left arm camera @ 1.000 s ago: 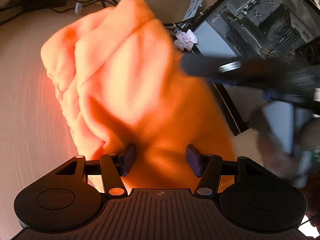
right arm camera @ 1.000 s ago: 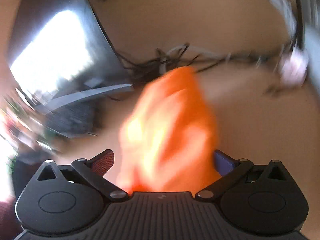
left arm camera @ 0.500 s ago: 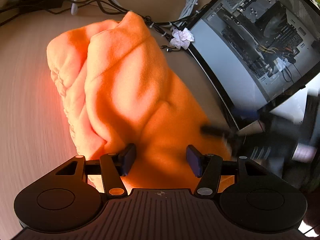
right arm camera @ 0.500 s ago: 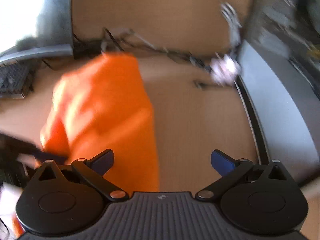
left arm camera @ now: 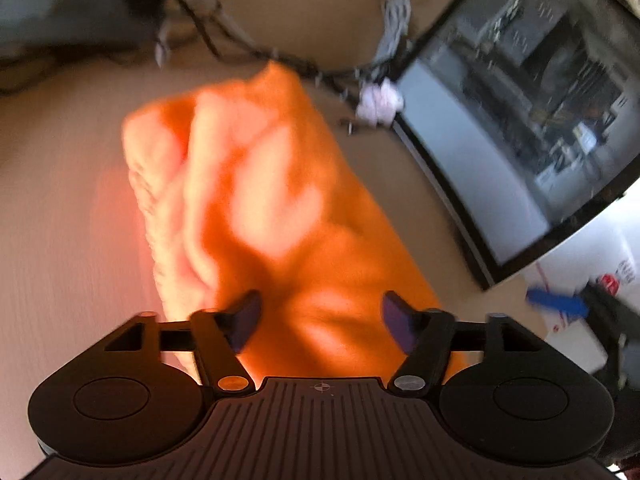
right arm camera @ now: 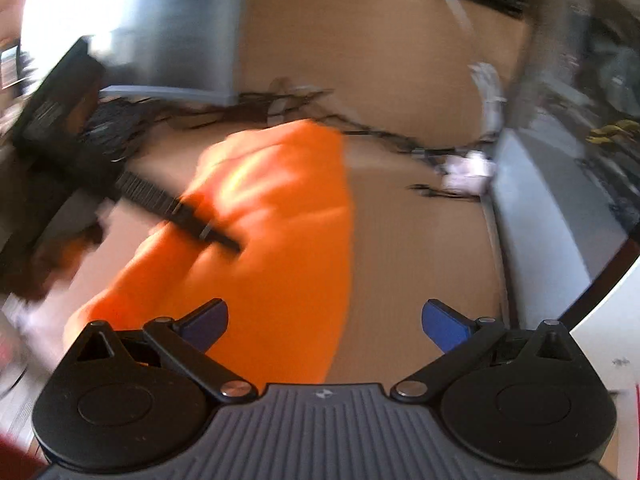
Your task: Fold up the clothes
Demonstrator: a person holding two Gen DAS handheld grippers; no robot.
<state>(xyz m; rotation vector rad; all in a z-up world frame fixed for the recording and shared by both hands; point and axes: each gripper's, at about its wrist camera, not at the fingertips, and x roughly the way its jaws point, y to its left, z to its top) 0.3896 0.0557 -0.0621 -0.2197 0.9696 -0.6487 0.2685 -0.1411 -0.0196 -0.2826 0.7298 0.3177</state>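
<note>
The orange garment (left arm camera: 272, 208) is lying bunched on the desk (left arm camera: 60, 208), its long axis running away from the left gripper (left arm camera: 320, 316), whose spread jaws are straddling its near end, while the equally open right gripper (right arm camera: 324, 320) is hanging over its right edge.

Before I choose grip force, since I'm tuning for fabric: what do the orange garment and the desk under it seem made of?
The orange garment looks like soft, matte fleece or thick knit: rounded, puffy folds and a ribbed edge on its left side, though blur leaves the weave unclear. The desk looks like pale wood-grain laminate, smooth with a low sheen and faint parallel lines.
</note>
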